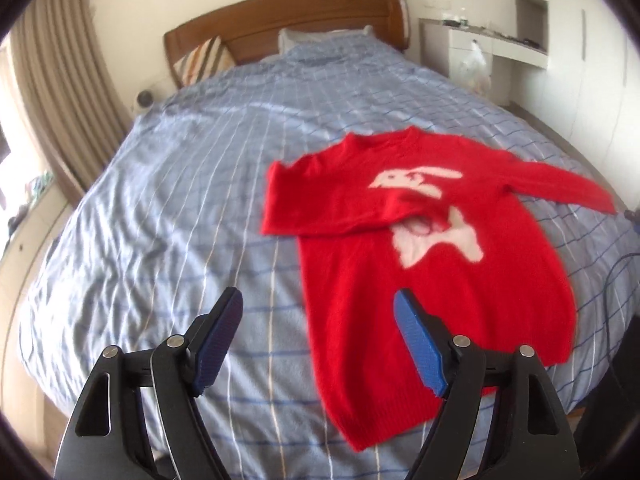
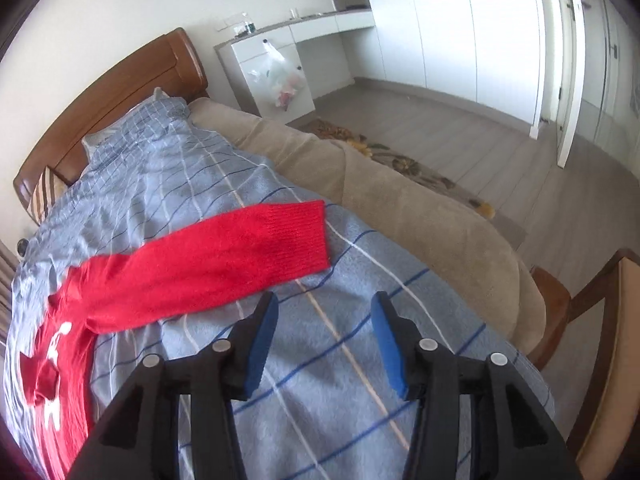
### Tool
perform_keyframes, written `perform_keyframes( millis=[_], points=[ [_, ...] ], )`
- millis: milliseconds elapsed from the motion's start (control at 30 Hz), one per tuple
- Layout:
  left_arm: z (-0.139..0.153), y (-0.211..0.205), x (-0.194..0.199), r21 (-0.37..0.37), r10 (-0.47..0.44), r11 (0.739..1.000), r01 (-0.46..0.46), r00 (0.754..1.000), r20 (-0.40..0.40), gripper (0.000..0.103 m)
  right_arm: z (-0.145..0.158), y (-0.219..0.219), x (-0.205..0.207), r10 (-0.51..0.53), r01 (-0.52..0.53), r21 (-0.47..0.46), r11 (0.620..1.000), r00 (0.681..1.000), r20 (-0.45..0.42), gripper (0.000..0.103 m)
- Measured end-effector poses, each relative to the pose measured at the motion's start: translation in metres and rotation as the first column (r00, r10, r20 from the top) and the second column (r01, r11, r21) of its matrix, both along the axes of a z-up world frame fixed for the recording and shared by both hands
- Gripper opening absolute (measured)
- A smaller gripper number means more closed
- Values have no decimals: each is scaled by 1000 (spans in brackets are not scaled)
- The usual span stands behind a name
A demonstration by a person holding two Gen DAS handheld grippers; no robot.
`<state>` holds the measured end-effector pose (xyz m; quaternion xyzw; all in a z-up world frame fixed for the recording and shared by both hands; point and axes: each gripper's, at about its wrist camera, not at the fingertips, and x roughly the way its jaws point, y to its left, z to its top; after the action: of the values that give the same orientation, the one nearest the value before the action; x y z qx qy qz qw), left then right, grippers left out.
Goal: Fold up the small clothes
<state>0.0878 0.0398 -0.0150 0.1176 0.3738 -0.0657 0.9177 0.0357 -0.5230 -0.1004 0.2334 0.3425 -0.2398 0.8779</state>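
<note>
- My left gripper (image 1: pixel 318 312) hangs spread and empty above the red sweater's (image 1: pixel 420 264) hem.
- My right gripper (image 2: pixel 324 316) gapes empty near its outstretched sleeve (image 2: pixel 224 256).
- The sweater lies flat on the blue bedspread (image 1: pixel 180 200), one sleeve folded across its white motif, partly hiding it.

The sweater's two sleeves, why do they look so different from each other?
One sleeve is folded across the sweater's chest, covering part of the white picture; the other sleeve lies stretched straight out on the blue bedspread. The folded one's cuff sits on the sweater; the straight one's cuff rests on the bedspread. Both are the same red knit.
</note>
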Motion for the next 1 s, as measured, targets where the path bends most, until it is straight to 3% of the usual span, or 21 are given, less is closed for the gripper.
perform_keyframes(
  millis=[67, 100, 200, 367, 467, 533, 600, 633, 700, 800, 867, 900, 967, 1000],
  points=[
    [-1, -34, 20, 99, -120, 988, 115, 991, 54, 84, 3, 20, -13, 45, -45, 1, 999, 998, 41, 55],
    [-7, -52, 31, 167, -197, 968, 185, 979, 56, 84, 2, 30, -18, 71, -72, 13, 997, 996, 62, 55],
    [-42, -94, 66, 335, -359, 874, 352, 932, -44, 82, -4, 64, -28, 130, -136, 50, 989, 986, 105, 55],
    [-80, -123, 108, 397, -413, 803, 445, 895, -168, 77, -15, 114, -38, 226, -232, 33, 972, 966, 124, 55],
    [-102, -140, 117, 450, -453, 741, 498, 866, -212, 77, -22, 140, -43, 287, -286, -22, 958, 952, 110, 55],
    [-114, -147, 122, 488, -466, 704, 516, 854, -232, 71, -27, 150, -44, 313, -312, -28, 950, 944, 104, 55],
    [-122, -153, 128, 498, -467, 691, 525, 849, -248, 54, -29, 156, -44, 336, -335, -22, 942, 936, 104, 55],
    [-122, -154, 131, 485, -461, 700, 524, 850, -253, 47, -29, 158, -44, 346, -345, -27, 938, 932, 108, 55],
    [-119, -154, 143, 411, -424, 756, 510, 859, -286, 5, -28, 161, -43, 355, -352, -45, 935, 928, 112, 55],
    [-92, -133, 156, 248, -365, 875, 415, 903, -226, 3, -29, 160, -42, 350, -347, -46, 937, 929, 124, 55],
    [-60, -96, 167, 107, -270, 951, 289, 949, -163, 3, -30, 159, -42, 340, -337, -43, 940, 932, 127, 55],
    [-44, -71, 173, 28, -207, 977, 213, 969, -135, 3, -30, 158, -43, 336, -333, -43, 942, 933, 128, 55],
    [-17, -6, 181, -123, -43, 992, 30, 994, -98, 3, -29, 158, -45, 328, -324, -50, 945, 935, 134, 56],
    [-9, 29, 182, -188, 54, 980, -70, 994, -93, 3, -29, 158, -45, 326, -321, -57, 945, 935, 137, 57]
  ],
)
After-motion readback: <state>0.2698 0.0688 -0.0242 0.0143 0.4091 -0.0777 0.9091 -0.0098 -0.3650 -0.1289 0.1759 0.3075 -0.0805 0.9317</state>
